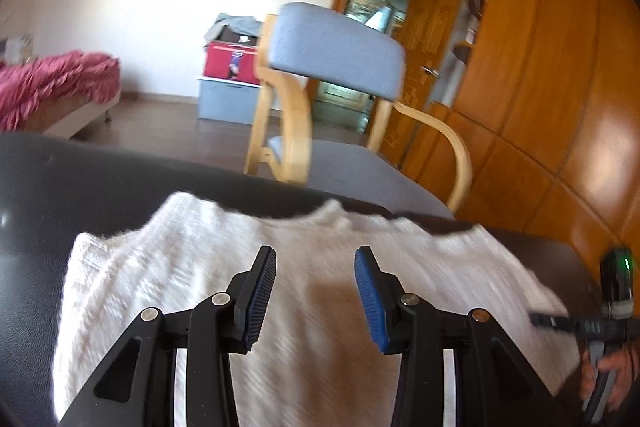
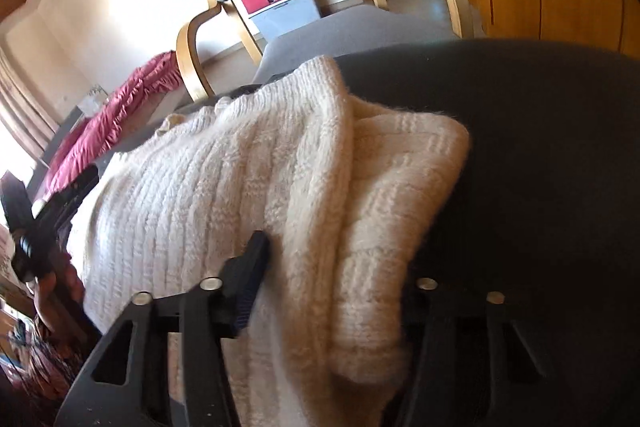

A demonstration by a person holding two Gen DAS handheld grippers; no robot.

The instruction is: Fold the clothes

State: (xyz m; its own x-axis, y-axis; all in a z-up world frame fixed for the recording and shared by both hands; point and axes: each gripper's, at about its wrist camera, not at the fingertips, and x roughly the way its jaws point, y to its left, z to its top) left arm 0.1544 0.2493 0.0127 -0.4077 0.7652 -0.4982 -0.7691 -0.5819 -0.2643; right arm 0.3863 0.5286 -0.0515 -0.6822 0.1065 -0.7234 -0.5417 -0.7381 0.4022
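Note:
A cream knitted sweater (image 1: pixel 208 291) lies on a dark table (image 1: pixel 80 183); it also shows in the right wrist view (image 2: pixel 224 187), with one part folded over at the right side. My left gripper (image 1: pixel 315 295) is open and empty just above the sweater's middle. My right gripper (image 2: pixel 332 279) has a thick fold of the sweater between its jaws; its right finger is hidden under the knit, its left finger (image 2: pixel 250 279) presses the fold. The right gripper also shows at the sweater's right edge in the left wrist view (image 1: pixel 552 321).
A wooden armchair with grey cushions (image 1: pixel 336 47) stands just beyond the table's far edge. A wooden wardrobe (image 1: pixel 540 67) fills the right. A bed with a red blanket (image 1: pixel 48 83) and stacked boxes (image 1: pixel 230 83) stand farther back.

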